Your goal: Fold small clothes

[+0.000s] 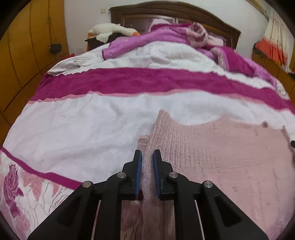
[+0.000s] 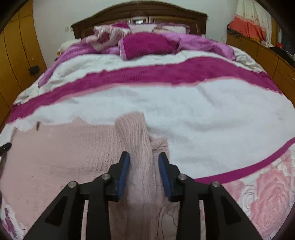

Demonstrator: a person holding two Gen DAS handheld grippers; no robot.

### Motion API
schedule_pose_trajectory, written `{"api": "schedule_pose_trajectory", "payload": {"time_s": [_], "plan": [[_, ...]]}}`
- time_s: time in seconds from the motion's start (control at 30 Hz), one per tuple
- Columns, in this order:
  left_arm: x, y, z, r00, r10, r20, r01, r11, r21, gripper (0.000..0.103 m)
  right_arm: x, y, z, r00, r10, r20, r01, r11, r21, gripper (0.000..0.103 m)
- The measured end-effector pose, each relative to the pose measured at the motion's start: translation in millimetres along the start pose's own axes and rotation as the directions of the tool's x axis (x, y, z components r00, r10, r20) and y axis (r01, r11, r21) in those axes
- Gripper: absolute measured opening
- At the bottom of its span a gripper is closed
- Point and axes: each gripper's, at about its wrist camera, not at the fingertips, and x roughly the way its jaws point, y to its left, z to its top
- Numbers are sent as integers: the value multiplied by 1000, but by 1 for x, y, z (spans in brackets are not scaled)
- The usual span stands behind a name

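Observation:
A pale pink knitted garment (image 1: 212, 153) lies spread on the bed's white and magenta blanket (image 1: 83, 125). My left gripper (image 1: 147, 158) is shut on the garment's left edge, with a fold of pink fabric pinched between the blue pads. In the right wrist view the same garment (image 2: 55, 157) stretches to the left. My right gripper (image 2: 144, 162) has its jaws partly closed around a raised ridge of the garment's right edge; the pads seem to press the fabric. The far tip of the other gripper shows at the left edge (image 2: 5, 146).
Heaped pink and purple quilts and pillows (image 2: 147, 44) lie at the head of the bed by the dark wooden headboard (image 2: 138, 11). A white plush goose (image 1: 114, 30) sits on a nightstand. Wooden wardrobes (image 1: 27, 46) stand left, low cabinets (image 2: 261, 53) right.

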Motion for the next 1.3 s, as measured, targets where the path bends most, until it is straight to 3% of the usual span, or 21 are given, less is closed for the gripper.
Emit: {"api": "schedule_pose_trajectory", "payload": {"time_s": [0.2, 0.33, 0.47, 0.57, 0.67, 0.77, 0.83, 0.93, 1.1, 1.23, 1.3], "plan": [[-25, -3, -3, 995, -85, 51, 86, 996, -26, 0, -43, 6, -3, 990, 64, 127, -64, 998, -5, 36], [-15, -16, -5, 996, -90, 23, 89, 996, 17, 0, -26, 21, -6, 992, 112, 61, -107, 991, -76, 27], [19, -15, -11, 997, -49, -53, 49, 999, -16, 0, 21, 14, -15, 999, 15, -31, -17, 999, -42, 23], [21, -15, -13, 999, -42, -33, 41, 999, -18, 0, 26, 1, -15, 998, 60, -10, -60, 997, 45, 23], [16, -18, -14, 999, -23, -33, 23, 1000, -16, 0, 22, 2, -14, 998, 58, -10, -57, 997, 47, 23], [2, -20, -17, 999, -12, -40, 11, 1000, -21, 0, 5, 2, -16, 998, 65, 9, -66, 995, 75, 30], [-13, -23, -21, 999, 12, -40, -13, 1000, -16, 0, -10, 1, -19, 997, 72, 31, -75, 993, 92, 51], [-32, -29, -30, 998, 39, -52, -39, 999, -11, 0, -41, -1, -27, 994, 69, 88, -78, 990, 115, 66], [-58, -27, -48, 995, 48, -92, -56, 995, -83, 0, -69, -8, -53, 992, 90, 87, -103, 982, 158, 74], [-70, -16, -61, 994, 35, -103, -53, 984, -171, 4, -69, -12, -80, 995, 89, 41, -95, 976, 196, 74], [-72, -11, -65, 994, 66, -91, -81, 980, -182, 6, -64, -13, -91, 996, 88, 16, -89, 972, 216, 74]]}}
